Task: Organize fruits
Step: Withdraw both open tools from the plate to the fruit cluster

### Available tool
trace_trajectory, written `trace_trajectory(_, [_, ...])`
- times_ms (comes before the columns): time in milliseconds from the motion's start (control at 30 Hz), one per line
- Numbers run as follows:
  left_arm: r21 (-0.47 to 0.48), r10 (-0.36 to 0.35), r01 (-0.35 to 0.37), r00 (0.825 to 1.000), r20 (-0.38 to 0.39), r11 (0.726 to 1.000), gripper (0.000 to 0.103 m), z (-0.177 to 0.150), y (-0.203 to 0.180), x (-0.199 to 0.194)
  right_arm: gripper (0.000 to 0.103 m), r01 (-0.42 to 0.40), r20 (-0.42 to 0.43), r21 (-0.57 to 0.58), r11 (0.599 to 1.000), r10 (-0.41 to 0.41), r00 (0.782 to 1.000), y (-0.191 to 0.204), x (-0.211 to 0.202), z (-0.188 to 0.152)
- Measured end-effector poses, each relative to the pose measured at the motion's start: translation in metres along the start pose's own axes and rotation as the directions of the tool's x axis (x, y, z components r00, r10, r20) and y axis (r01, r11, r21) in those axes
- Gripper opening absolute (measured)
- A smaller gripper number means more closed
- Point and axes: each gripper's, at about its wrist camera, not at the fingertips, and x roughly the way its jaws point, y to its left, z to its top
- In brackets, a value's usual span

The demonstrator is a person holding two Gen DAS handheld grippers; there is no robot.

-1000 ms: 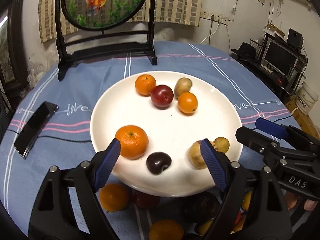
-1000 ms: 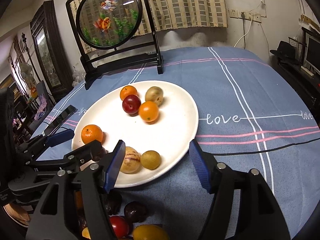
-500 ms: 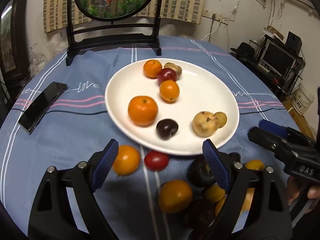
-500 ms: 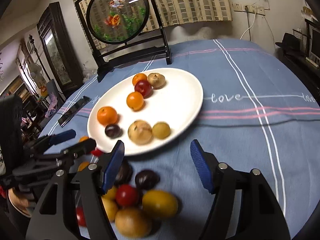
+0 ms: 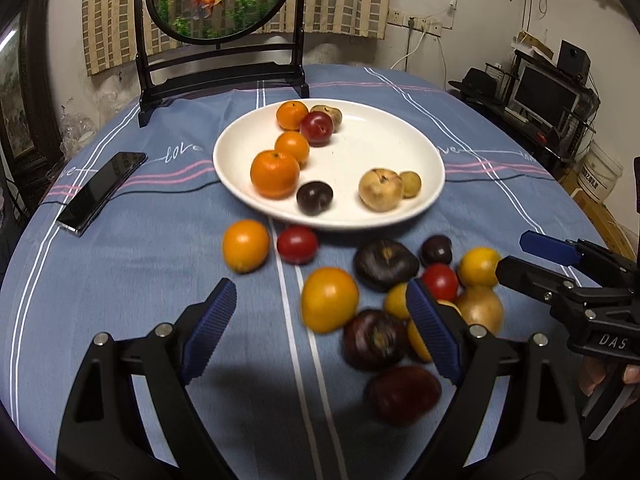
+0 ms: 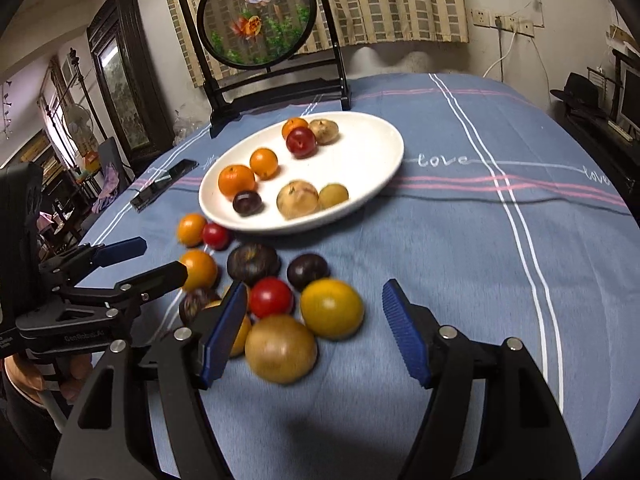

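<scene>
Left wrist view: left gripper [image 5: 320,312] hung over the blue tablecloth [image 5: 140,280], jaws spread wide, nothing pinched; the orange-yellow fruit [image 5: 329,298] sat on the cloth in the gap, untouched by either pad. Right gripper [image 5: 528,256] poked in from the right edge, a hand [image 5: 608,376] under it.

White plate [image 5: 400,128] sat mid-table holding eight fruits: three oranges [image 5: 275,174], a red plum [image 5: 317,128], a tan fruit behind that, a dark plum [image 5: 314,197], a pale speckled fruit [image 5: 380,189] touching a small yellow-green one [image 5: 410,184].

Loose fruits lay on the cloth just in front of the plate: an orange one [image 5: 245,245] beside a red one [image 5: 297,244], then a tight cluster to the right with dark purple fruits [image 5: 386,265], a small red one [image 5: 440,281], yellow ones [image 5: 479,266] and a tan one [image 5: 480,307]. Near fruits blurred.

Black phone [image 5: 102,192] lay on the cloth left of the plate. Framed round goldfish screen [image 5: 220,0] stood at the table's far edge.

Right wrist view: right gripper [image 6: 312,320] had its jaws opening, pads clear of everything; yellow fruit [image 6: 331,309], small red fruit [image 6: 271,297] and blurred tan fruit [image 6: 281,348] sat between or just in front of them on the cloth, none gripped. Left gripper [image 6: 132,260] showed at the left, also spread.
</scene>
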Motion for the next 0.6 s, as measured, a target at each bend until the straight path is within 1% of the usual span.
trace_trajectory(133, [0.000, -0.002, 0.002, 1.000, -0.008, 1.000, 0.088, -0.010, -0.002, -0.008, 0.070, 0.006, -0.011, -0.002, 1.000, -0.006, 1.000, 0.002, -0.005, -0.010])
trace_trajectory(433, [0.006, 0.001, -0.001, 1.000, -0.025, 1.000, 0.088, -0.021, -0.009, -0.014, 0.071, 0.013, -0.025, -0.018, 1.000, -0.014, 1.000, 0.007, -0.013, -0.025])
trace_trajectory(600, [0.010, -0.009, 0.009, 0.999, -0.050, 1.000, 0.088, -0.031, -0.014, -0.016, 0.071, 0.018, -0.035, -0.021, 1.000, -0.019, 0.999, 0.008, -0.013, -0.033])
